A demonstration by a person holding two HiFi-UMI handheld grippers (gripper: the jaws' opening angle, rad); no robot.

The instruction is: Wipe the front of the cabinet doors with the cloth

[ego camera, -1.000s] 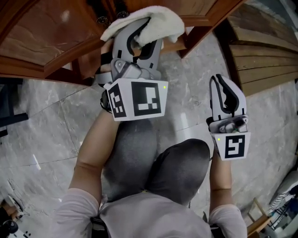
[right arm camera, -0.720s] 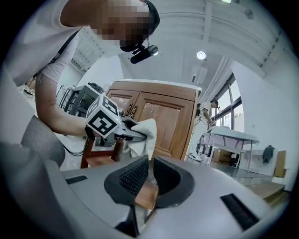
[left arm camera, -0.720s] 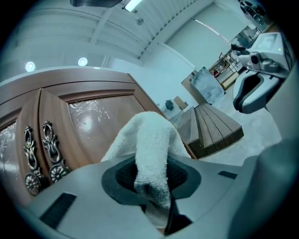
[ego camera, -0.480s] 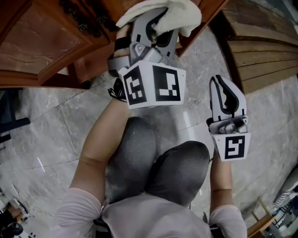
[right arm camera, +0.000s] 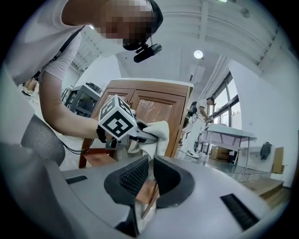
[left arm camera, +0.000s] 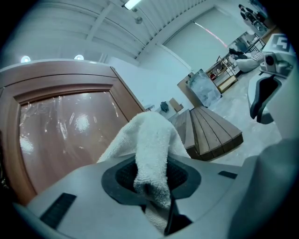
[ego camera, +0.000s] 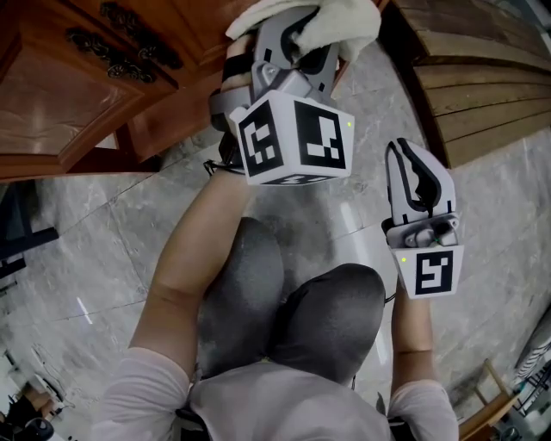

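A white terry cloth (ego camera: 331, 19) is bunched in my left gripper (ego camera: 297, 39), which is shut on it at the top of the head view, against the lower right corner of the brown wooden cabinet (ego camera: 77, 95). Seen from the left gripper view, the cloth (left arm camera: 150, 149) stands up between the pads of the left gripper (left arm camera: 152, 176), next to a glossy door panel (left arm camera: 65, 133). My right gripper (ego camera: 411, 168) hangs apart to the right over the floor, shut and holding nothing. The right gripper view looks past the right gripper (right arm camera: 148, 179) at the cloth (right arm camera: 158, 134) pressed to the cabinet (right arm camera: 161, 105).
Dark ornate handles (ego camera: 120, 47) sit on the cabinet doors. A stack of wooden slats (ego camera: 482, 86) lies right of the cabinet. The floor is grey marble (ego camera: 95, 232). The person's knees (ego camera: 293, 297) are below the grippers. Another person (right arm camera: 204, 112) and a table (right arm camera: 231, 135) stand far off.
My left gripper has carried the cloth to the right and further up along the cabinet front. The right gripper has stayed where it was.
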